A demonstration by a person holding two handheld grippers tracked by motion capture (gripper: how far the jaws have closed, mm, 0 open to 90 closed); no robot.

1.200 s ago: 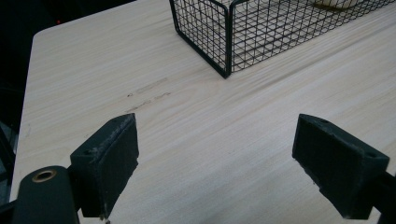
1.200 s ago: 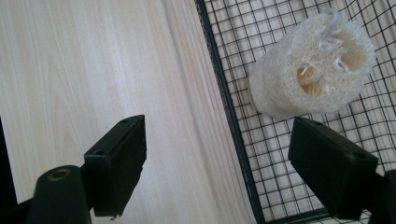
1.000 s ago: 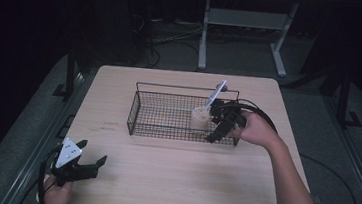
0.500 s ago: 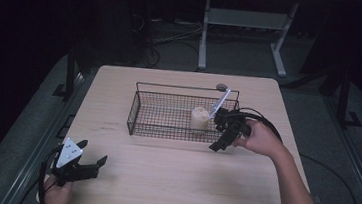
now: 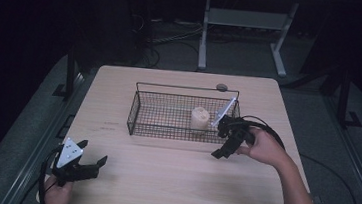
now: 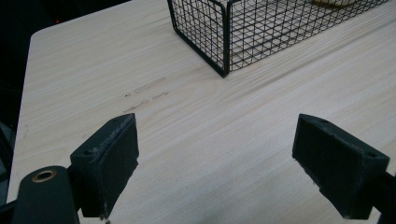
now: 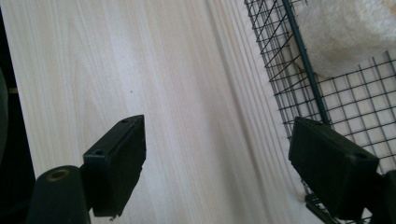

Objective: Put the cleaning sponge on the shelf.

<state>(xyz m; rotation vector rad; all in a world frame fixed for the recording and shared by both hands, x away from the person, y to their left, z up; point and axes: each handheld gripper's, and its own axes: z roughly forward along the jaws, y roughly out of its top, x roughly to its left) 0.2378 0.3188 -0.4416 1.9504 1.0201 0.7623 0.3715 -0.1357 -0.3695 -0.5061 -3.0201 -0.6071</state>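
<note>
Here, both tongs apart, empty: right tongs [image 5: 226,142] beside wire basket [image 5: 166,128]; pale roll [image 5: 199,119] unlabelled.

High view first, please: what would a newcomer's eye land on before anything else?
The black wire basket mid-table, holding a cream, fluffy-looking lump near its right end. The right gripper hangs open outside that end; the left gripper sits open at the near-left corner of the table.
</note>
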